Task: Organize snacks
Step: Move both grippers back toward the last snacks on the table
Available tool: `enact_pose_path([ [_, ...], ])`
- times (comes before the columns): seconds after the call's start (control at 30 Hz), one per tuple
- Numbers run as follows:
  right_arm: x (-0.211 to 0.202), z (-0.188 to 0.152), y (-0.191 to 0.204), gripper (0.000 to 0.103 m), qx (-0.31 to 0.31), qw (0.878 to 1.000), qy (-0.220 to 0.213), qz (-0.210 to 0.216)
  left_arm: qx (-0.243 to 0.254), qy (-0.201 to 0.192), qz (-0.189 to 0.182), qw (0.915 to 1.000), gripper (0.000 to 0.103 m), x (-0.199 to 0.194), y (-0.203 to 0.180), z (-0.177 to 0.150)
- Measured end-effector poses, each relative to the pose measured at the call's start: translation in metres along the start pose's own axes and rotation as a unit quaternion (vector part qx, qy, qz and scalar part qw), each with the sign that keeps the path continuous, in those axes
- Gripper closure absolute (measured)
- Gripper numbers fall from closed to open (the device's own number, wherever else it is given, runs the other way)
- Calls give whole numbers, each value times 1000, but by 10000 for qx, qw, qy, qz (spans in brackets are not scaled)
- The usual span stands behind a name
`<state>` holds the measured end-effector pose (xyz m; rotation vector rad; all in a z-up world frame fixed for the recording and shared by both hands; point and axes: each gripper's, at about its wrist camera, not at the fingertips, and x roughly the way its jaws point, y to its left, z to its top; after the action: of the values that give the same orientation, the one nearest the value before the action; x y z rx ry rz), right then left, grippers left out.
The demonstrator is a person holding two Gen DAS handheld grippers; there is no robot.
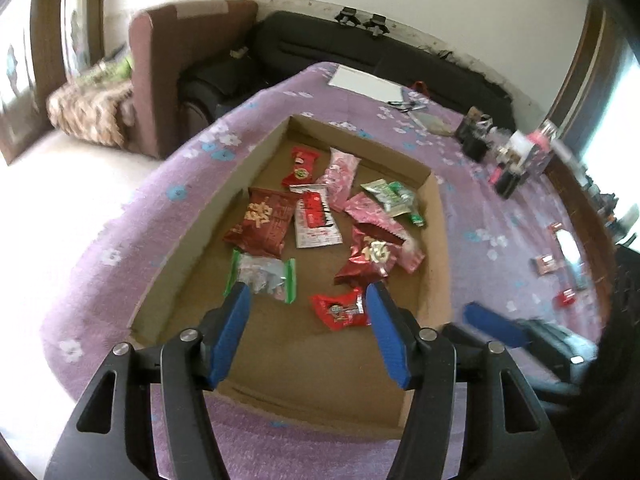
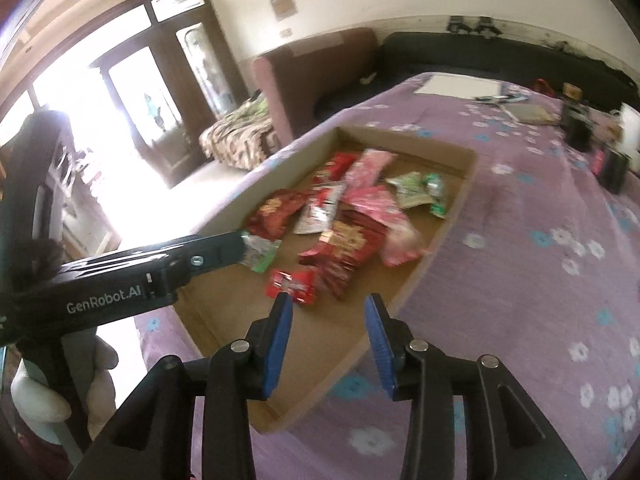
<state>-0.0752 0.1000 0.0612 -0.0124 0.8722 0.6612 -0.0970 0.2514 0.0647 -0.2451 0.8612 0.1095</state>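
A shallow cardboard box lies on a purple flowered cloth and holds several snack packets: red ones, pink ones, green ones. My left gripper is open and empty, above the box's near part, between a clear green-edged packet and a small red packet. My right gripper is open and empty, above the box's near right edge, just short of the small red packet. The left gripper's body reaches in from the left in the right wrist view.
A few small red packets lie on the cloth right of the box. Dark containers and bottles stand at the far right. White paper lies at the far end. A black sofa stands beyond.
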Motion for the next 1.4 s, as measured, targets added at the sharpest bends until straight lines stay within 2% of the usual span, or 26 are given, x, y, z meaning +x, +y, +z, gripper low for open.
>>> enact_pose_path([
  [0.03, -5, -4, -8, 63, 88, 9999, -32, -65, 114, -63, 161, 9998, 44, -2, -7, -2],
  [0.1, -14, -10, -23, 63, 236, 9996, -57, -162, 220, -89, 228, 9995, 44, -5, -13, -5],
  [0.47, -55, -34, -96, 62, 1010, 9926, -295, -602, 909, 46, 342, 9953, 44, -6, -64, -20],
  [0.7, -67, -50, -124, 60, 1310, 9882, -329, -727, 1096, 108, 334, 9934, 44, -4, -82, -24],
  [0.8, -71, -56, -133, 60, 1409, 9865, -345, -762, 1069, 252, 138, 9939, 44, -1, -87, -26],
  [1.0, -93, -76, -166, 60, 1787, 9778, -540, -948, 1011, 459, -733, 9911, 44, -6, -102, -31],
  [1.1, -118, -85, -192, 60, 2127, 9675, -747, -1142, 1073, 534, -1106, 9866, 44, -6, -112, -35],
  [1.23, -152, -96, -231, 60, 2579, 9492, -964, -1524, 1017, 833, -1528, 9795, 44, 6, -121, -42],
  [1.4, -174, -96, -269, 57, 3064, 9269, -1163, -1829, 1036, 910, -1585, 9777, 44, 8, -126, -48],
])
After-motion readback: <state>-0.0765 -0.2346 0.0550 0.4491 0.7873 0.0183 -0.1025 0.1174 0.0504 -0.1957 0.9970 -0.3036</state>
